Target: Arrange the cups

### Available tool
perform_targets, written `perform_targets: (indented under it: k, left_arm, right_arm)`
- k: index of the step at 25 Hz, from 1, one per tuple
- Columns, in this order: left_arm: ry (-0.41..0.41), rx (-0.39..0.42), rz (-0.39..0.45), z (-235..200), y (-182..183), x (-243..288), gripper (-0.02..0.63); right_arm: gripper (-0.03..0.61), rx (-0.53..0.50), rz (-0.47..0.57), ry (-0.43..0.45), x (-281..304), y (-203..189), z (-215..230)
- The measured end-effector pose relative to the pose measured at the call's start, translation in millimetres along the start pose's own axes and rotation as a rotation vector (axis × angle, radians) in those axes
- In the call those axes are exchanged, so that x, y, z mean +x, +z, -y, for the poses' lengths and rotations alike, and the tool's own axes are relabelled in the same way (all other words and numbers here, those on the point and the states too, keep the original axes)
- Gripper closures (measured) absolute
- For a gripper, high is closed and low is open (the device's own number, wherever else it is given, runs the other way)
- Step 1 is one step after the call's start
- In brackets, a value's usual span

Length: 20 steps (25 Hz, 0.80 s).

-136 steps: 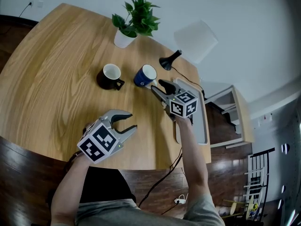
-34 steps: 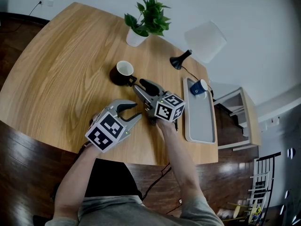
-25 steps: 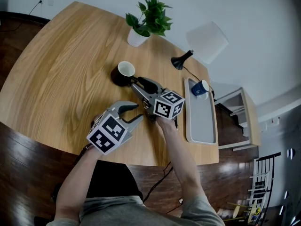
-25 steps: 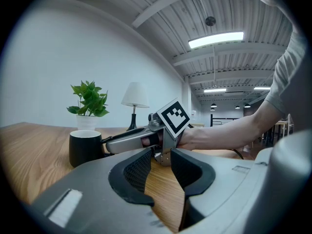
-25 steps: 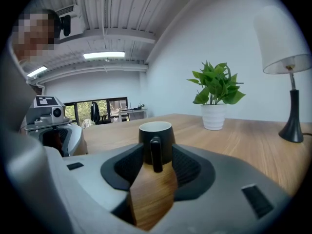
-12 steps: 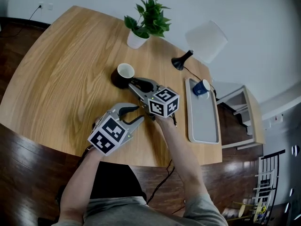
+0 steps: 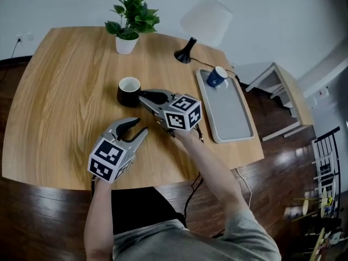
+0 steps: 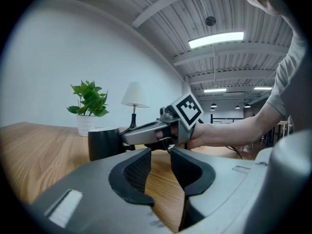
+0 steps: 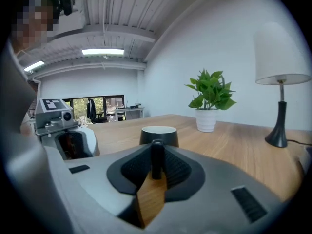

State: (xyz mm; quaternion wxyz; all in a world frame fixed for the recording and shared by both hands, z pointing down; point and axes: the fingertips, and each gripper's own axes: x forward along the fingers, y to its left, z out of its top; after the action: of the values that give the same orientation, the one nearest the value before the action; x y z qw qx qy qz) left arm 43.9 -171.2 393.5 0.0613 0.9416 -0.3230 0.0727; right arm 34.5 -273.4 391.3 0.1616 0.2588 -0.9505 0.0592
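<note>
A black cup (image 7: 129,90) with a white inside stands upright on the wooden table (image 7: 65,91). My right gripper (image 7: 142,95) is shut on its handle. In the right gripper view the thin black handle (image 9: 157,159) stands pinched between the two pads, with the cup's body (image 9: 159,134) just beyond. A blue cup (image 7: 217,76) lies tilted at the far end of the grey tray (image 7: 231,113). Nearer the table's front edge, my left gripper (image 7: 140,126) is open with nothing between its fingers. It points at the black cup (image 8: 103,143) and the right gripper (image 8: 146,133).
A potted plant (image 7: 129,29) in a white pot and a lamp (image 7: 204,20) with a white shade and black foot stand at the table's far edge. The tray lies along the right side of the table. A small side table (image 7: 280,99) stands beyond the right edge.
The right gripper's jaws have closed on the black cup's handle. The head view has swung, so everything sits differently in the picture. The left gripper has kept its place.
</note>
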Motion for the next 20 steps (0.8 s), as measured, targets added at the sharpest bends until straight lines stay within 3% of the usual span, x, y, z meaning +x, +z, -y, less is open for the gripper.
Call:
perform_targets:
  k: [6, 11, 16, 20]
  left_arm:
    - [-0.002, -0.003, 0.001, 1.7, 2.3, 5.6, 0.479]
    - [-0.004, -0.006, 0.0, 3.3, 5.9, 8.4, 0.479]
    - [-0.006, 0.002, -0.008, 1.6, 4.1, 7.4, 0.479]
    - [-0.003, 0.003, -0.001, 2.3, 3.0, 7.6, 0.48]
  right_arm:
    - [0.494, 0.067, 0.09, -0.106, -105.2, 8.9, 39.5]
    - [0.494, 0.079, 0.137, -0.362, -234.7, 14.1, 113.5]
    - [0.494, 0.129, 0.051, -0.56, -325.4, -40.7, 174.3]
    - [0.494, 0.128, -0.055, -0.564, -337.6, -79.7, 182.2]
